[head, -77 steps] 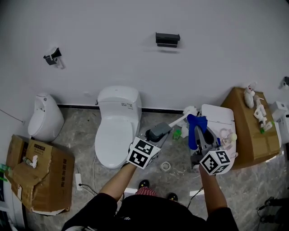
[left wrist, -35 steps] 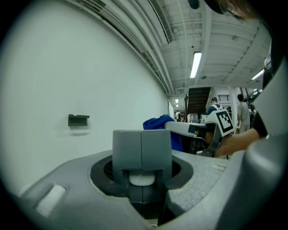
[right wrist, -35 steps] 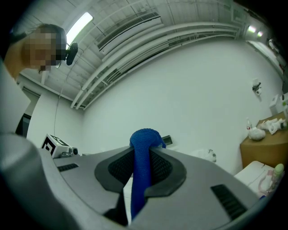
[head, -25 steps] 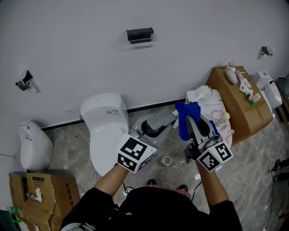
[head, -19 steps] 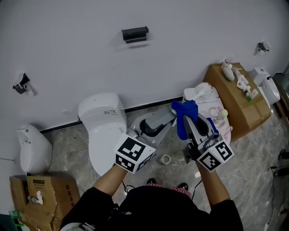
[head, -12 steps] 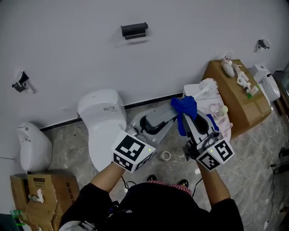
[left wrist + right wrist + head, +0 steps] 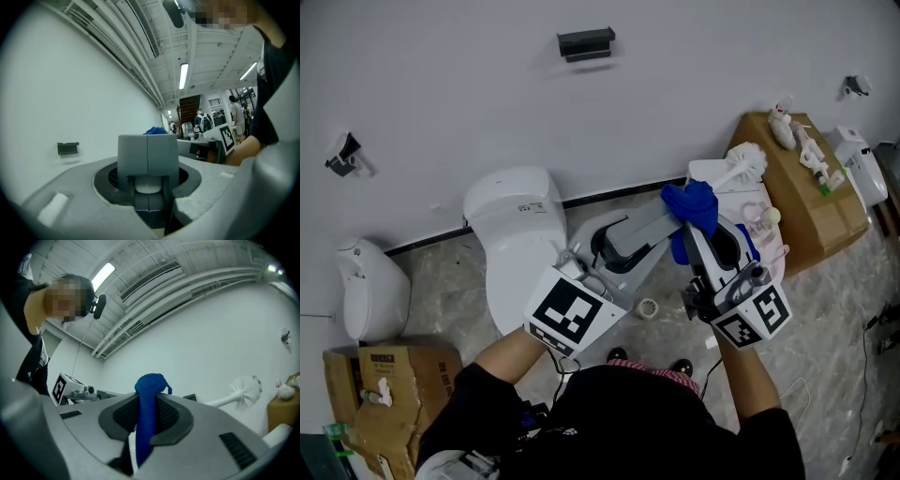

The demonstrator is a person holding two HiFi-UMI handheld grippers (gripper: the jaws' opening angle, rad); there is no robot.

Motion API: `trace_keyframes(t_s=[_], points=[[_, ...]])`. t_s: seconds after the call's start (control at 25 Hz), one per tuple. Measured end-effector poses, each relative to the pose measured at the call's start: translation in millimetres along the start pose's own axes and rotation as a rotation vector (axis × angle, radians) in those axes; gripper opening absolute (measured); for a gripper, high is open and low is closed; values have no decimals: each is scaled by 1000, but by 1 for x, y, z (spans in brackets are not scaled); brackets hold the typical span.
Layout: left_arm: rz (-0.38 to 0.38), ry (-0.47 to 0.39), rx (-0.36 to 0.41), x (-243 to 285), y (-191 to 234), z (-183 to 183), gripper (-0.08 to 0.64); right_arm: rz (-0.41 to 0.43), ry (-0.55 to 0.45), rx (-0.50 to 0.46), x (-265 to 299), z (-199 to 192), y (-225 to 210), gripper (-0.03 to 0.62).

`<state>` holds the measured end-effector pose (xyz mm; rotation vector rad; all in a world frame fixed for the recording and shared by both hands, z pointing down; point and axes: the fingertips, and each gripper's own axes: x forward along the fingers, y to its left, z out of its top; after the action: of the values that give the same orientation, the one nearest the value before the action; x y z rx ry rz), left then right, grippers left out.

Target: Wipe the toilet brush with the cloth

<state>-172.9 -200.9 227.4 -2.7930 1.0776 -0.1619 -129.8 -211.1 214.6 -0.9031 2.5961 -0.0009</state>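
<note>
While we stand facing the toilet (image 7: 520, 253), which sits against the wall, a cardboard box (image 7: 797, 187) stands well to the right of it.

Our left gripper (image 7: 654, 221) reaches out level just to the right of the toilet. Its jaws are clamped on the handle of the toilet brush (image 7: 742, 169); in the left gripper view the white handle end sits pinched between the jaws of that gripper (image 7: 147, 154). The brush runs up and away to the right of the toilet, with its white bristle head out toward the box.

Our right gripper (image 7: 692, 234) comes in farther right of the toilet and tilts upward. Its jaws are closed on the blue cloth (image 7: 689, 202). The right gripper view shows the cloth (image 7: 149, 390) squeezed between the jaws of that gripper (image 7: 147, 414) and bunched above them, with the brush (image 7: 243, 391) beyond.

From above, the cloth lies over the handle just short of the bristles, though we cannot tell whether it is pressing on it. We judge that the wiping step is in hand. The next move calls for sliding the cloth along the handle while our left gripper holds the brush steady.
</note>
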Motion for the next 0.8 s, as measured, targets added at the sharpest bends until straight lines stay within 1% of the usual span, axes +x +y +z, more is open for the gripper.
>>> trace_keyframes(t_s=[0.12,0.28,0.36,0.44,0.56,0.64,0.76,0.8], points=[[-11,-13,-21,-16,5,2,160,7,2,-23,7,-1,16,64],[-28,-13,-46,-19,5,4,160,3,24,-2,8,2,19,64],[-29,-20,-60,-20,5,9,160,9,27,-12,9,6,20,64],[-28,-29,-60,-23,4,14,160,16,20,-25,9,10,24,64],[-29,-34,-61,-27,3,20,160,25,5,-22,10,17,29,64],[-25,-31,-49,-28,3,21,160,25,4,-25,10,18,30,64],[-18,-18,23,-28,1,19,160,19,16,-28,11,16,29,64],[-20,-17,36,-28,0,19,160,20,19,-29,11,16,29,64]])
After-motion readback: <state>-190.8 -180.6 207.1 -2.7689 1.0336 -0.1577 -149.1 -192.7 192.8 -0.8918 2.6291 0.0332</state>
